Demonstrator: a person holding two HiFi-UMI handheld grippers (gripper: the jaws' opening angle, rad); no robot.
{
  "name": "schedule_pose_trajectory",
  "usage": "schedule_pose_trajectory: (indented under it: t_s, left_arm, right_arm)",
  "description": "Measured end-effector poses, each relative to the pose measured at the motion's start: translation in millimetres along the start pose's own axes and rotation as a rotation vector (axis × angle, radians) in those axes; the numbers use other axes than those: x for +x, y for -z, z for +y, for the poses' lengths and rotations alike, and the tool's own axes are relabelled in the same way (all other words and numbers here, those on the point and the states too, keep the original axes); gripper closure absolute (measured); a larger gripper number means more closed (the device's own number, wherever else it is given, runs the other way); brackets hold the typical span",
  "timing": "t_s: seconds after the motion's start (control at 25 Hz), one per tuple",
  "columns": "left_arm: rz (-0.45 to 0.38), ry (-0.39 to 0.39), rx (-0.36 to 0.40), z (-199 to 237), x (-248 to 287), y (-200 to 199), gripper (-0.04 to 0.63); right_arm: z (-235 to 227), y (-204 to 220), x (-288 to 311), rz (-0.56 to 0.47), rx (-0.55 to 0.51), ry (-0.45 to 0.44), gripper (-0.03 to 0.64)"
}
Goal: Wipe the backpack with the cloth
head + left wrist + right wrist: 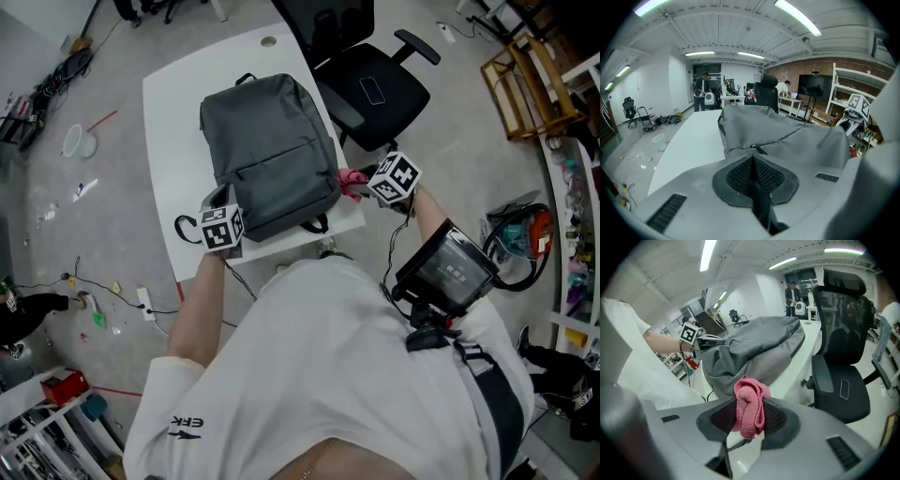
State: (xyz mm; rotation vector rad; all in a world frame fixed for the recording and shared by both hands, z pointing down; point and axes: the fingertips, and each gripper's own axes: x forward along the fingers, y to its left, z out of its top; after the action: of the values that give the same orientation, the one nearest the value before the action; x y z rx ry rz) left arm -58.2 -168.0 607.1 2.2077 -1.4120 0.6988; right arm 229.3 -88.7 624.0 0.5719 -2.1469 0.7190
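A grey backpack (272,150) lies flat on the white table (173,122). My left gripper (218,199) is at the backpack's near left corner; in the left gripper view (752,161) its jaws are shut, and a black strap (761,206) runs down from between the pads. My right gripper (356,183) is at the backpack's near right edge, shut on a bunched pink cloth (351,180). In the right gripper view the cloth (749,404) sticks up between the pads, with the backpack (754,348) just beyond and the left gripper (707,341) at its far corner.
A black office chair (370,84) stands close to the table's right side, and shows in the right gripper view too (839,376). Cables and small litter lie on the floor at left (84,281). A wooden rack (525,80) stands at the far right.
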Motion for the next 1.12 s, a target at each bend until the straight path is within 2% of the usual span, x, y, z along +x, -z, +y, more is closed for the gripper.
schedule_pose_trajectory:
  t_s: [0.12,0.24,0.44,0.56,0.76,1.12]
  left_arm:
    - [-0.005,0.006,-0.003,-1.2,0.5,-1.0,0.592]
    - [-0.023,0.013,-0.012,-1.8,-1.5,-3.5,0.592]
    - [-0.052,0.022,-0.02,0.7,-12.2,-3.0,0.592]
    - [-0.068,0.037,-0.022,-3.2,-19.8,-1.2,0.592]
    - [-0.092,0.062,-0.009,3.2,-37.9,7.3,0.592]
    - [-0.085,0.069,-0.028,28.4,-67.2,40.6,0.592]
  right_arm:
    - [-17.7,-5.1,-7.9,-0.021,0.013,0.088,0.488]
    - [-36.8,-23.9,-23.8,-0.091,0.022,0.197,0.488]
    - [-47.0,-77.0,-52.8,-0.235,-0.016,0.342,0.488]
    - [-45.9,-110.8,-67.6,-0.321,-0.035,0.392,0.488]
    - [-22.4,-160.1,-62.7,-0.412,-0.042,0.386,0.488]
    - [43.1,-218.3,3.1,-0.365,-0.162,0.296,0.488]
